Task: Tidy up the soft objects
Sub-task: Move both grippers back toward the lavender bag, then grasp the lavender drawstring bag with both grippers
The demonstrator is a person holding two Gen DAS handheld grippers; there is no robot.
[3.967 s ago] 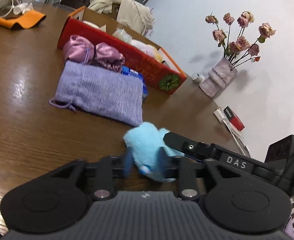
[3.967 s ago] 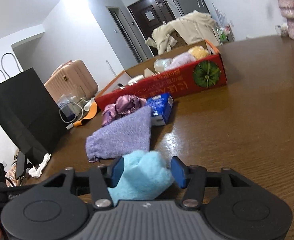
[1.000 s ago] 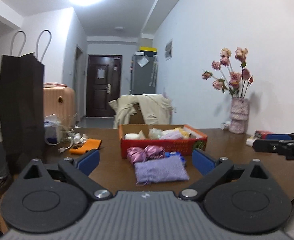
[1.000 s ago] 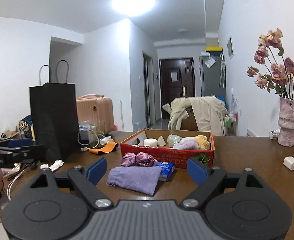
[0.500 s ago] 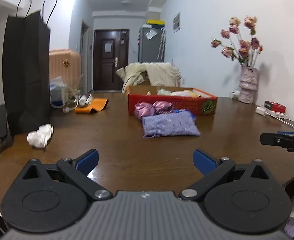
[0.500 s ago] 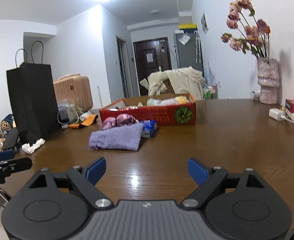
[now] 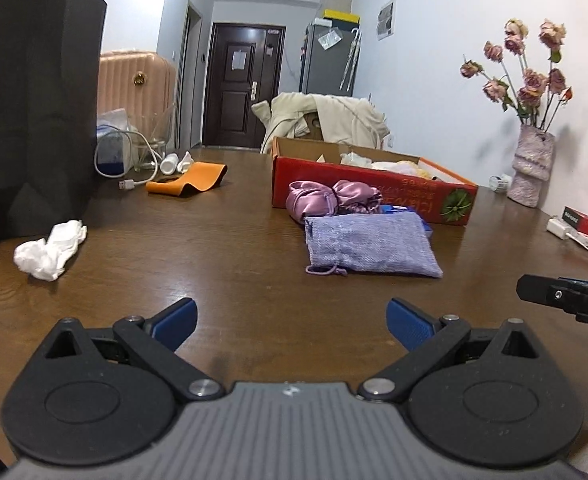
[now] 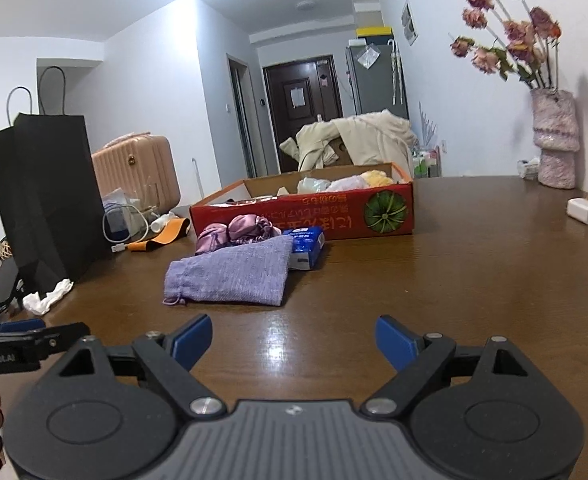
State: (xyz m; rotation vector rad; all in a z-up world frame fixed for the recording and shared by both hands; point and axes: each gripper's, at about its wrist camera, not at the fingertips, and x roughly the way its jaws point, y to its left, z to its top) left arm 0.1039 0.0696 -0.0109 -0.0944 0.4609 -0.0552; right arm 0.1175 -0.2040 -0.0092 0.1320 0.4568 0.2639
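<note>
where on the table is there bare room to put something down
Bare wood lies between the open left gripper and the lilac pouch, and right of the red box toward the vase. Crowded: pouch, satin bundle and blue packet before the box.

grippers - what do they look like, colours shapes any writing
Both match: the left gripper and right gripper have a ribbed grey body, black linkage arms with round black covers and silver pivot screws, and blue pads on the fingers. In the right wrist view, white lettering runs along the left gripper's side.
</note>
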